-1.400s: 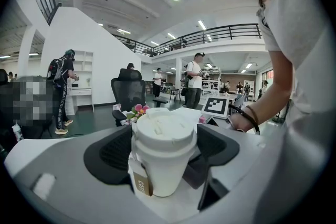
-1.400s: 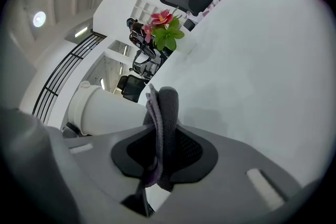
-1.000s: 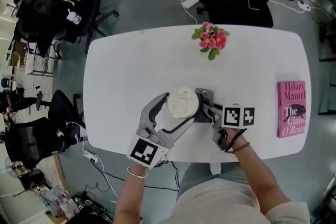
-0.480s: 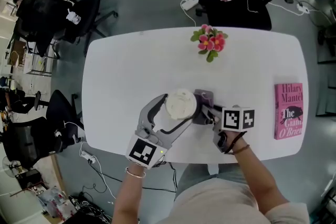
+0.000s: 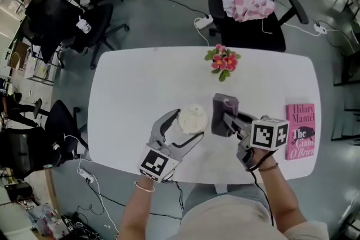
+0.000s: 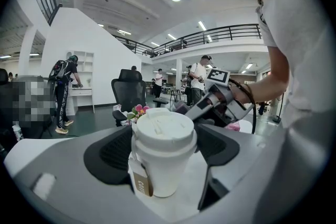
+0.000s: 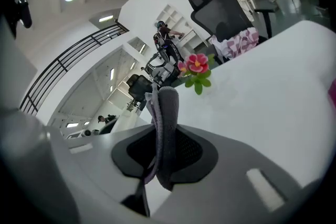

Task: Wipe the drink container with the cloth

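Note:
A white lidded paper cup [image 5: 192,118] with a brown tag stands on the white table [image 5: 129,81] near its front edge. My left gripper [image 5: 184,124] is shut on the cup; in the left gripper view the dark pads [image 6: 113,152] hug both sides of the cup [image 6: 160,131]. A grey cloth [image 5: 224,114] hangs folded from my right gripper [image 5: 229,121], which is shut on it and held in the air just right of the cup, a small gap apart. In the right gripper view the cloth [image 7: 164,128] stands pinched between the jaws.
A pot of pink flowers [image 5: 223,60] sits at the table's far edge. A pink book [image 5: 300,130] lies at the right edge. A black chair [image 5: 253,3] with pink clothing stands behind the table, and more office chairs [image 5: 67,19] stand at the left.
My right gripper has lifted the cloth up and to the right, off the cup's right side. The left gripper and the cup have stayed put.

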Tool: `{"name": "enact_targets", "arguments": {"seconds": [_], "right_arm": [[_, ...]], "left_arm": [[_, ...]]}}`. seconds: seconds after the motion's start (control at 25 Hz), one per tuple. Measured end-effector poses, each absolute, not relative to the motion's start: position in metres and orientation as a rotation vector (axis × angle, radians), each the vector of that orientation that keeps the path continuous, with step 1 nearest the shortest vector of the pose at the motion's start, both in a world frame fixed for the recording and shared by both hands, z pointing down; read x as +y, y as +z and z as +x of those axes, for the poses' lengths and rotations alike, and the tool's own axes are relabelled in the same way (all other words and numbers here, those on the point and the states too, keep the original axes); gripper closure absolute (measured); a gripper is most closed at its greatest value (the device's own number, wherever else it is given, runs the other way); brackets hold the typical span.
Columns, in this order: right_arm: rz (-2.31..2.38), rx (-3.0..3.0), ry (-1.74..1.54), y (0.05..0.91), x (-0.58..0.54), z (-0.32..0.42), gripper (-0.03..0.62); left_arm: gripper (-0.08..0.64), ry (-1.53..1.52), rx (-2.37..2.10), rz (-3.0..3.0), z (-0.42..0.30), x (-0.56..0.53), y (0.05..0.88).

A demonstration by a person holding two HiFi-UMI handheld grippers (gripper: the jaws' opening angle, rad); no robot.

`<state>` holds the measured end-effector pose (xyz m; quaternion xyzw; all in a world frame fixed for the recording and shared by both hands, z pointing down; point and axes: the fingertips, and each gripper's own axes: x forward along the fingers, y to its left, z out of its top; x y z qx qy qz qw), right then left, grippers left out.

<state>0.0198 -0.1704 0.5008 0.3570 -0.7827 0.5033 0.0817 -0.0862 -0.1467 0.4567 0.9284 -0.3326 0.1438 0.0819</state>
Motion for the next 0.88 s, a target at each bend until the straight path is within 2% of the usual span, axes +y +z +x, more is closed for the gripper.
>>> {"name": "enact_targets", "arguments": {"seconds": [0.48, 0.88], "right_arm": [[1.212, -2.565, 1.388, 0.440, -0.233, 0.017, 0.520], [1.097, -2.767, 1.622, 0.432, -0.260, -0.016, 0.520]], "left_arm": [[0.173, 0.418, -0.988, 2.831, -0.085, -0.148, 0.454], [0.173, 0.416, -0.984, 2.831, -0.087, -0.147, 0.453]]}}
